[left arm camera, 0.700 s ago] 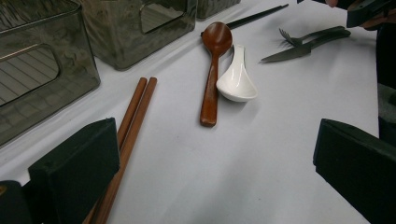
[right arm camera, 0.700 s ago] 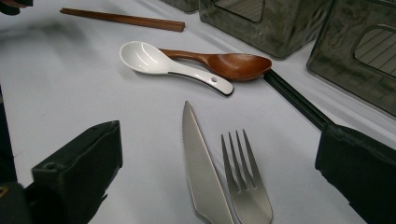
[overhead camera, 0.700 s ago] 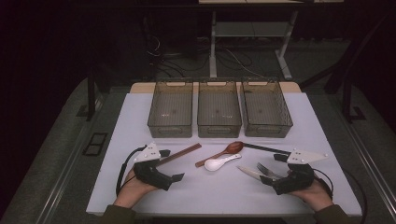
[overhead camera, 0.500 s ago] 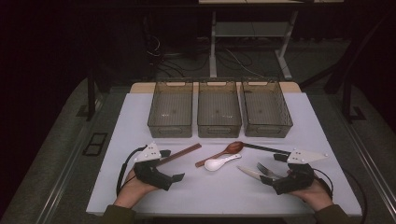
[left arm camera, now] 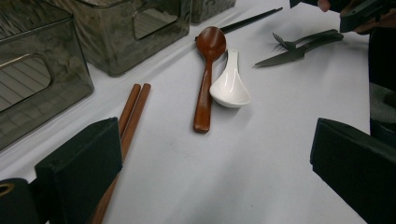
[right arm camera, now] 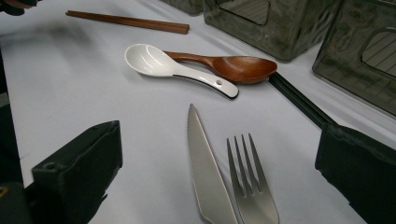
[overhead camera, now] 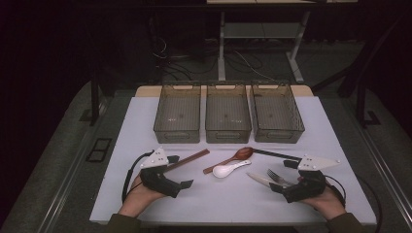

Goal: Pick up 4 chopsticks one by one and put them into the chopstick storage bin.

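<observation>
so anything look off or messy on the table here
Nothing spilled or damaged. The cutlery lies loose at mixed angles: white spoon rests against the wooden spoon, knife beside fork, chopsticks slanted. The three bins hold nothing.

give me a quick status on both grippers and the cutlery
Left gripper open, empty, beside brown chopsticks. Right gripper open over knife and fork, not gripping. Nothing in the way.
</observation>
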Motion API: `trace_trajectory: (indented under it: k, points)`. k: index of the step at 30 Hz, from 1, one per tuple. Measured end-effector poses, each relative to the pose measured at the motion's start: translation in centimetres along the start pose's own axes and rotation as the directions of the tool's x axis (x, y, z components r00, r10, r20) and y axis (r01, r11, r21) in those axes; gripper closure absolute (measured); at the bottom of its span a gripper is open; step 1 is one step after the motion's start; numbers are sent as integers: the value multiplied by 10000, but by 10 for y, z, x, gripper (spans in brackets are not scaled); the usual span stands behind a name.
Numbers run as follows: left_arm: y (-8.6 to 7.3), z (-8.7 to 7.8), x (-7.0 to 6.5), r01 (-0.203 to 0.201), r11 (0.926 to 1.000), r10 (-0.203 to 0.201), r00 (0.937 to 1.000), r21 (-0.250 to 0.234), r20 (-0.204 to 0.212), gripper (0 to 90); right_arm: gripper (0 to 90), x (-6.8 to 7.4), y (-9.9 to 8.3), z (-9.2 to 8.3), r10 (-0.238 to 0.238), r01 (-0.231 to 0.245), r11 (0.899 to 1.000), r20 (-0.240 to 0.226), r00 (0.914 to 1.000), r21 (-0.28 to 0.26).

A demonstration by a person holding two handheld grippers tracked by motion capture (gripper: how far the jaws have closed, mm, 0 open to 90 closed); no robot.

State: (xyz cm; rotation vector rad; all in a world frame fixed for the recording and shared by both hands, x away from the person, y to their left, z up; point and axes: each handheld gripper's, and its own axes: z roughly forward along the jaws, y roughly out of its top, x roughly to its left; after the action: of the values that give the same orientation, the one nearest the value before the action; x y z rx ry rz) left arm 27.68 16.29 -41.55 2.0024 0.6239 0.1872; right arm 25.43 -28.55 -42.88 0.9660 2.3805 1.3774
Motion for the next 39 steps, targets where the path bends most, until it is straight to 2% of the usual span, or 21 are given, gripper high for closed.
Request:
trace_trajectory:
  k: [20,36,39]
  points:
    - [3,-3,9,94,10000,-94,9999,16,-95,114,6,0,0,1,-13,13,10000,-5,10000,-13]
    - [4,-4,25,278,9996,-275,9992,109,-278,220,6,0,0,1,35,-35,10000,9,10000,8]
    - [6,-3,31,212,9996,-204,9990,211,-398,247,6,0,0,1,34,-34,10000,33,10000,14]
